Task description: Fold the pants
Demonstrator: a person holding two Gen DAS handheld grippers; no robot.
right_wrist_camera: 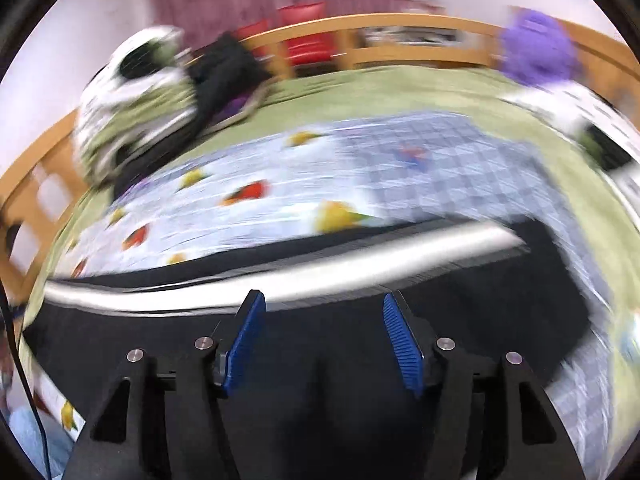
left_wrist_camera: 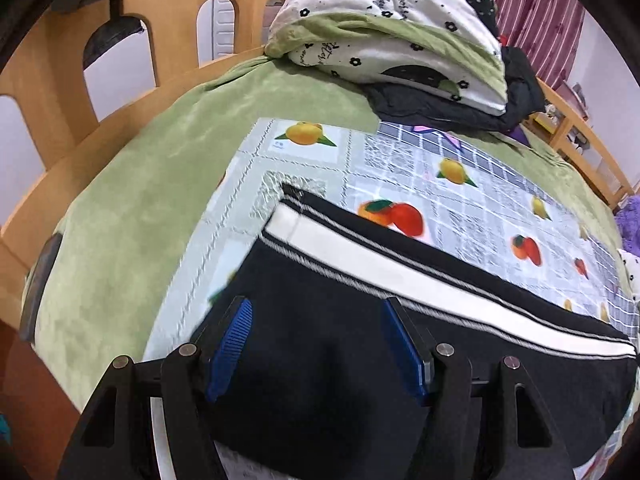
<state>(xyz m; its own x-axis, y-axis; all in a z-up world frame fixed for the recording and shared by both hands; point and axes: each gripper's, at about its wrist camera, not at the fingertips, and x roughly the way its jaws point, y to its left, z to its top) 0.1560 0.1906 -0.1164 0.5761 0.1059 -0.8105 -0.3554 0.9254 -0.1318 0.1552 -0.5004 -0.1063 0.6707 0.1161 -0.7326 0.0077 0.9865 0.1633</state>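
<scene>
Black pants [left_wrist_camera: 352,304] with a white side stripe [left_wrist_camera: 360,252] lie flat on a fruit-print mat [left_wrist_camera: 460,184] on the bed. My left gripper [left_wrist_camera: 316,312] is open and empty, its blue pads just above the black fabric near the left end of the pants. In the right wrist view, blurred by motion, the same pants [right_wrist_camera: 360,340] and stripe [right_wrist_camera: 280,284] lie under my right gripper [right_wrist_camera: 324,308], which is open and empty above the fabric.
A green blanket [left_wrist_camera: 152,168] covers the bed. Folded floral bedding [left_wrist_camera: 400,24] sits on dark clothes [left_wrist_camera: 460,108] at the far end. A wooden bed rail [left_wrist_camera: 60,92] runs round the bed. A purple plush [right_wrist_camera: 536,48] sits at the far right.
</scene>
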